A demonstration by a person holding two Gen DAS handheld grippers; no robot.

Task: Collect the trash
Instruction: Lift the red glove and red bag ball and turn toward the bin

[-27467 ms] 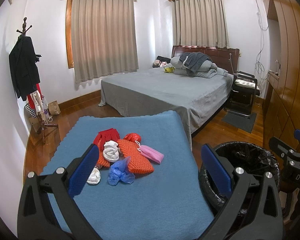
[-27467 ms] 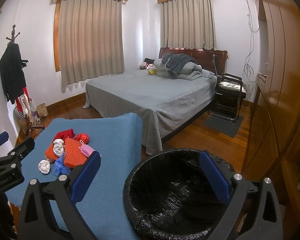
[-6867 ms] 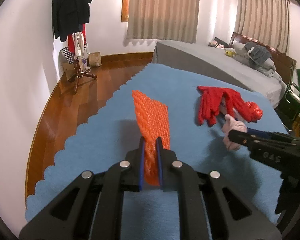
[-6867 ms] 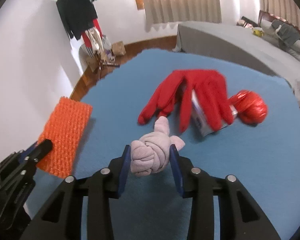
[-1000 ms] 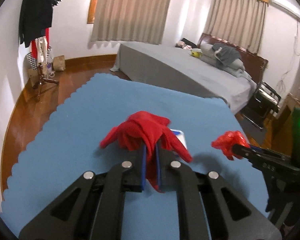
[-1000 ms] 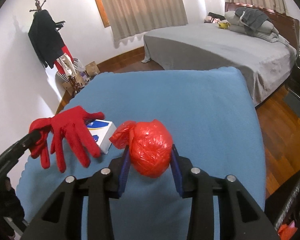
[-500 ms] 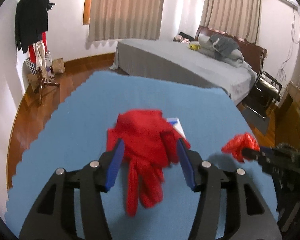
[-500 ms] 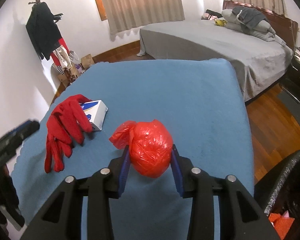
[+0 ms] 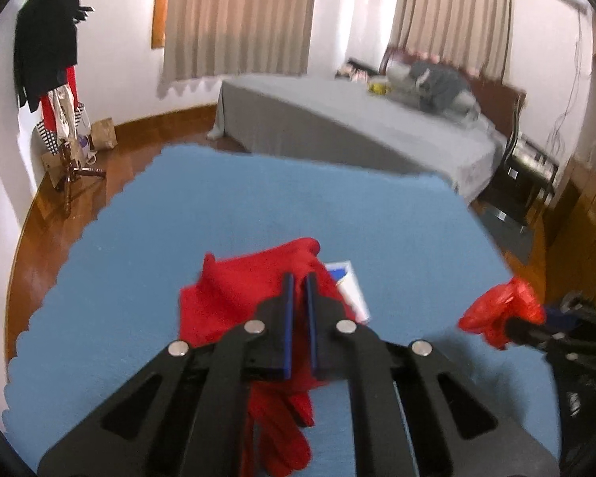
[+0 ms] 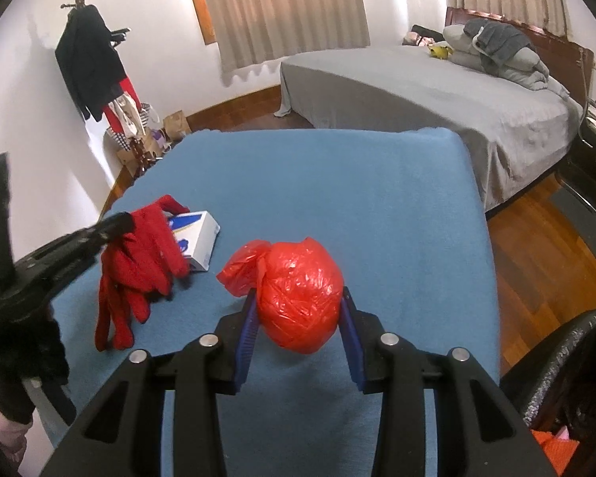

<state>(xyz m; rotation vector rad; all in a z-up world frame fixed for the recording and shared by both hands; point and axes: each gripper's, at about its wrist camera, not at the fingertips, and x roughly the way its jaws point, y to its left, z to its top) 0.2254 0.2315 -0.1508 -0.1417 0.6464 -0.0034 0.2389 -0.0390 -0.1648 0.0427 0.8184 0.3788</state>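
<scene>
Gloves (image 9: 254, 290), red, are pinched in the left gripper (image 9: 297, 278): jaws fully closed on the fabric, fingers of the gloves hanging down under the gripper toward the blue-covered desk (image 9: 139, 238). In the right wrist view the same gloves (image 10: 139, 262) dangle from the left gripper tip (image 10: 117, 224), lower ends touching the desk cloth. Just beside/behind them sits a small white-and-blue box (image 10: 198, 238), partly hidden by the gloves.

Right gripper (image 10: 298, 306) is part-open, w/ both blue pads pressed on a red plastic bag ball (image 10: 298, 294), knot end sticking out to the left. Bag is held above the desk, near its right-hand edge.

Black-lined trash bin (image 10: 568, 377) shows at the lower right, next to the desk, w/ something orange inside. Bed (image 10: 437, 95) and wood floor lie beyond; coat rack (image 10: 95, 67) by the wall.
</scene>
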